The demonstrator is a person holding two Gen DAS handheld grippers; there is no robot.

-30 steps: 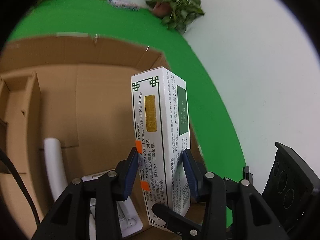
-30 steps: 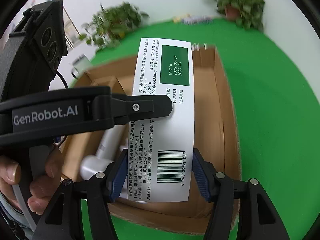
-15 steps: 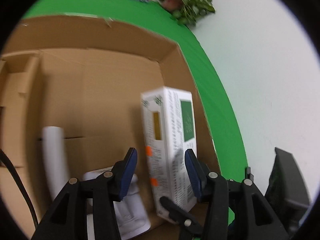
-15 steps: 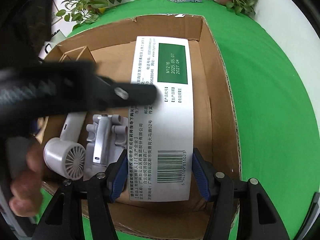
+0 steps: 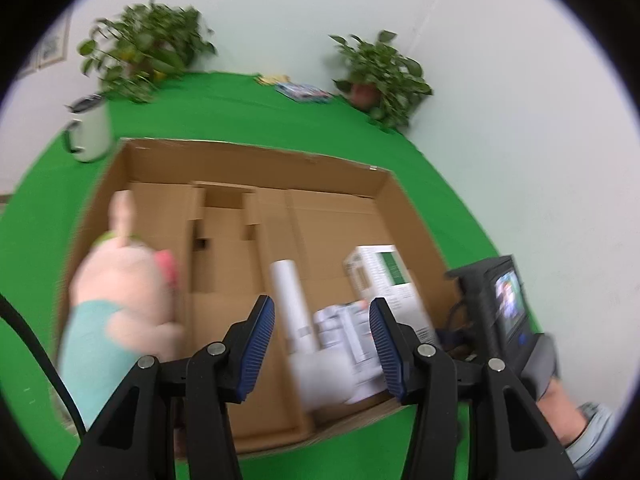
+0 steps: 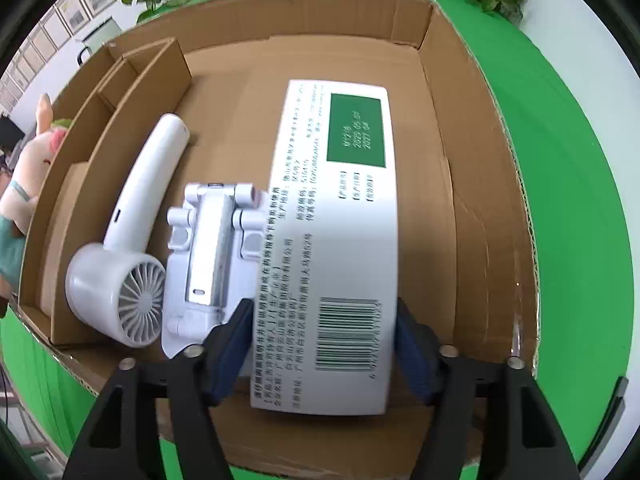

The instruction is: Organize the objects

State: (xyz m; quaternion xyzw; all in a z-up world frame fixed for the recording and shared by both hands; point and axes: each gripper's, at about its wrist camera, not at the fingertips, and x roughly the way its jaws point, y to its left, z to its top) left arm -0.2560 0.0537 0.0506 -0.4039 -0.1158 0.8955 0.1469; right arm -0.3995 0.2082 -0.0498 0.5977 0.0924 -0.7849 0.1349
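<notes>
1. Right tongs [image 6: 324,344] point steeply down into the carton [image 6: 472,240]; the jaws are opening, with the medicine box [image 6: 336,240] between the blue pads [image 6: 230,344]. Whether the pads touch its sides I cannot tell for sure; a thin gap seems to show at the right pad.
2. Left tongs [image 5: 322,340] are partly open and hold nothing; through the gap, blurred, show the things in the carton [image 5: 248,160].
3. In the right wrist view the medicine box lies at the centre of the carton floor, long side running from 6 to 12 o'clock, barcode at the near end and a green panel at the far end.
4. Touching the box's left edge, at 9 o'clock from it, lies a white and metal bracket [image 6: 212,256].
5. Further toward 9 o'clock lies a white fan [image 6: 132,256], head near, handle pointing to 1 o'clock.
6. Cardboard dividers [image 6: 120,128] stand along the carton's left side, at 10 o'clock.
7. A plush toy [image 6: 28,172] stands outside the carton at 9 o'clock.
8. The carton sits on a green desk [image 6: 572,200].
9. In the left wrist view, potted plants [image 5: 384,72] and a white mug [image 5: 90,132] stand on the desk from 10 to 1 o'clock.
</notes>
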